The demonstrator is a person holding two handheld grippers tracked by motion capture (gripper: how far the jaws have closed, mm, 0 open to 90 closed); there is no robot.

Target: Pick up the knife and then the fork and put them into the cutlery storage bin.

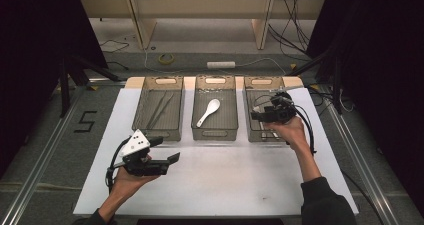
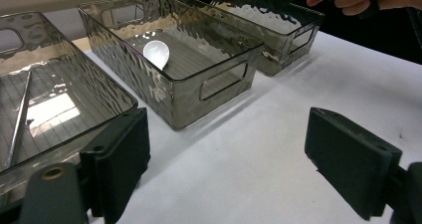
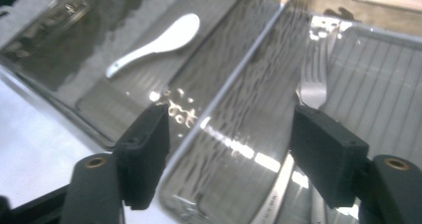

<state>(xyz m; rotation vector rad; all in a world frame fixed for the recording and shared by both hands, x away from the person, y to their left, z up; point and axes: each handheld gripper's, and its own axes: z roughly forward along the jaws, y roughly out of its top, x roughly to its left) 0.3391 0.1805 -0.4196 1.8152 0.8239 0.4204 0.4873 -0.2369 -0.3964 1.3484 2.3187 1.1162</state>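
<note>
The white rectangular table top (image 1: 220, 180) lies bare in front of the three smoky transparent plastic bins, with open room between the hands. The left gripper (image 1: 167, 163) hovers over that bare stretch, its jaws spread wide with nothing between them. The right gripper (image 1: 257, 116) hangs above the right bin (image 1: 249, 130), jaws apart and gripping nothing; a silver metal fork (image 3: 313, 82) lies in that bin. The middle bin (image 1: 215, 133) holds a white ceramic spoon (image 1: 208, 112); the left bin (image 1: 155, 131) holds thin metal chopsticks (image 1: 161, 110).
</note>
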